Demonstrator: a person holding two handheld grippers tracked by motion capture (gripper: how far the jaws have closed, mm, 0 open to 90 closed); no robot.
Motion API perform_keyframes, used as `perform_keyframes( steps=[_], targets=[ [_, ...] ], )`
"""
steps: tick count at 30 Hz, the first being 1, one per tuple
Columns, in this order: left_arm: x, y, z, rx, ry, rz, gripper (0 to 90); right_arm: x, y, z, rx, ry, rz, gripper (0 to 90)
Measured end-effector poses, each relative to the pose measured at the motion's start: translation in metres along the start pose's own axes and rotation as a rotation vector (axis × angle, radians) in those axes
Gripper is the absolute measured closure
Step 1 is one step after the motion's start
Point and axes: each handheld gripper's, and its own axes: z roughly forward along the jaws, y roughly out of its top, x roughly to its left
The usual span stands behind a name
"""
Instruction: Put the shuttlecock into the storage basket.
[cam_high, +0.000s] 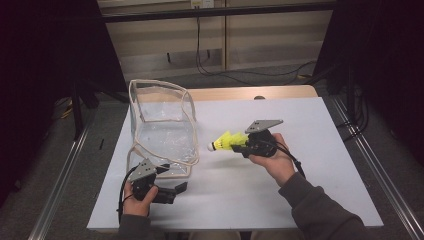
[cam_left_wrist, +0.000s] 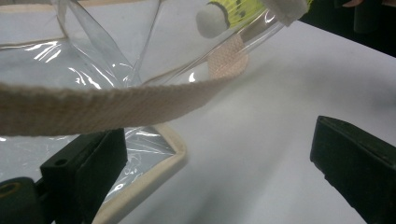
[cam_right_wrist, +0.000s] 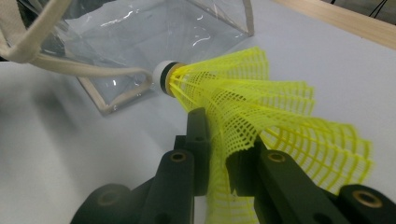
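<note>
A yellow mesh shuttlecock (cam_high: 227, 141) with a white cork tip hangs above the white table (cam_high: 310, 195), cork pointing left at the clear bag. My right gripper (cam_high: 240, 146) is shut on its skirt; in the right gripper view the black jaws (cam_right_wrist: 219, 140) pinch the yellow mesh (cam_right_wrist: 261, 102). The clear plastic bag (cam_high: 162, 127) with beige trim stands open at the table's left. My left gripper (cam_high: 176, 189) rests low by the bag's near corner, open; in the left gripper view its jaws (cam_left_wrist: 219, 177) stand wide apart over bare table, and a beige strap (cam_left_wrist: 116, 105) crosses in front.
Beyond the white board lies a wooden table edge (cam_high: 250, 93), with cables on the floor (cam_high: 240, 75) behind it. Metal rails (cam_high: 372, 165) run along both sides. Bare white surface lies in front of and to the right of the bag.
</note>
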Motion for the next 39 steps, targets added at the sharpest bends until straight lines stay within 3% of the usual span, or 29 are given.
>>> perform_keyframes(
  steps=[19, 39],
  targets=[
    [0.0, 0.0, -0.001, -0.003, 0.005, -0.002, 3.8, -0.005, 0.045, -0.026, -0.024, 0.024, -0.023, 80.8],
    [0.0, 0.0, -0.001, -0.011, 0.004, -0.007, 3.8, 0.002, 0.093, -0.029, -0.014, 0.022, -0.068, 80.8]
  ],
)
